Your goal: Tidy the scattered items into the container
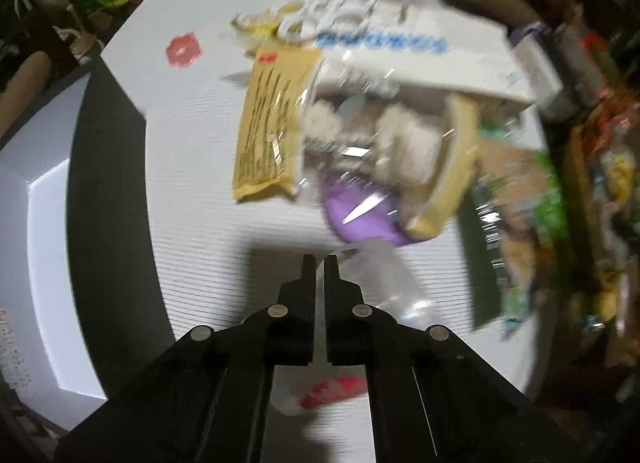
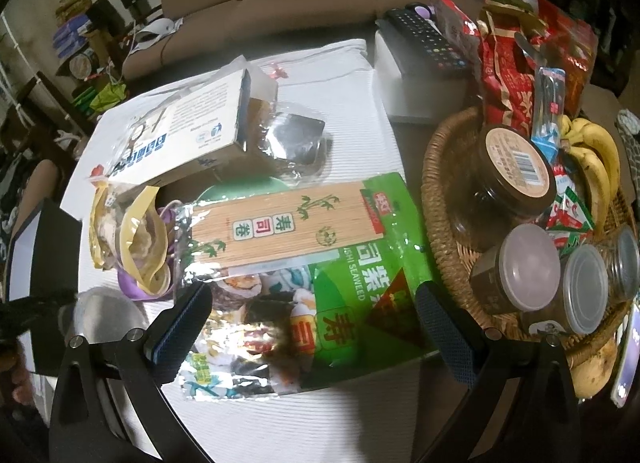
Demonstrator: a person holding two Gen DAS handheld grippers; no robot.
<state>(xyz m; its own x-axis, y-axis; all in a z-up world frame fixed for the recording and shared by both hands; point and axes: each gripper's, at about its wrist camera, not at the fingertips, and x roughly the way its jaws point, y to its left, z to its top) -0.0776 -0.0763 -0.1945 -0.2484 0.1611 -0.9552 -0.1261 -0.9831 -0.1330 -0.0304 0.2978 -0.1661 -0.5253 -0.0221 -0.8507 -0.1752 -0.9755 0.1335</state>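
In the blurred left wrist view my left gripper (image 1: pixel 319 259) is shut with nothing visibly between its fingers, just short of a clear crumpled plastic bag (image 1: pixel 384 283). Beyond lie a purple item (image 1: pixel 360 219), a yellow snack bag (image 1: pixel 272 123) and a white box with blue print (image 1: pixel 416 51). In the right wrist view my right gripper (image 2: pixel 316 311) is open wide over a green sushi seaweed pack (image 2: pixel 320 263) with a bamboo mat. The yellow bag (image 2: pixel 132 231) and the white box (image 2: pixel 192 123) lie to its left. A wicker basket (image 2: pixel 436 199) stands at the right.
The basket holds several jars (image 2: pixel 516 171), bananas (image 2: pixel 596 159) and red packets (image 2: pixel 508 75). A remote control (image 2: pixel 428 39) lies on a white box at the back. A dark-rimmed white container (image 1: pixel 44 223) stands left of the white table mat (image 1: pixel 192 183). A sofa runs behind.
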